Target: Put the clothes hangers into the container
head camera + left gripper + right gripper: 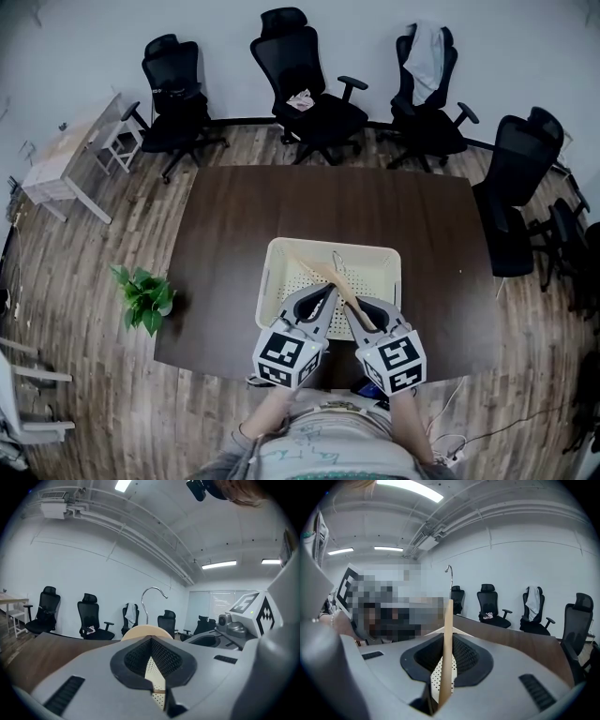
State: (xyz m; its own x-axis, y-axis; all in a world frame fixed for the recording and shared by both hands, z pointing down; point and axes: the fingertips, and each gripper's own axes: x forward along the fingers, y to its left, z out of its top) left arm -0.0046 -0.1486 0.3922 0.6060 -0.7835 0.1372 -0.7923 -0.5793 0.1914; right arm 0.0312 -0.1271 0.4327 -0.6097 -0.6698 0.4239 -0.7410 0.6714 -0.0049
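A cream perforated basket (274,281) stands near the front of the dark table (394,216). Over its front edge both grippers hold a wooden hanger (350,296) with a metal hook. My right gripper (362,307) is shut on one arm of the hanger (447,639), which stands edge-on between the pads in the right gripper view. My left gripper (323,291) sits close beside it. Its jaws are nearly together with a sliver of wood low between the pads. The hanger's rounded top (145,631) and hook (151,595) rise just beyond the left gripper (157,679). Perforated basket wall (153,666) shows through the gap.
Several black office chairs (314,84) line the far and right sides of the table. A potted plant (145,295) stands on the floor at the left, and a small light desk (66,155) sits further back. A person's torso is just below the grippers.
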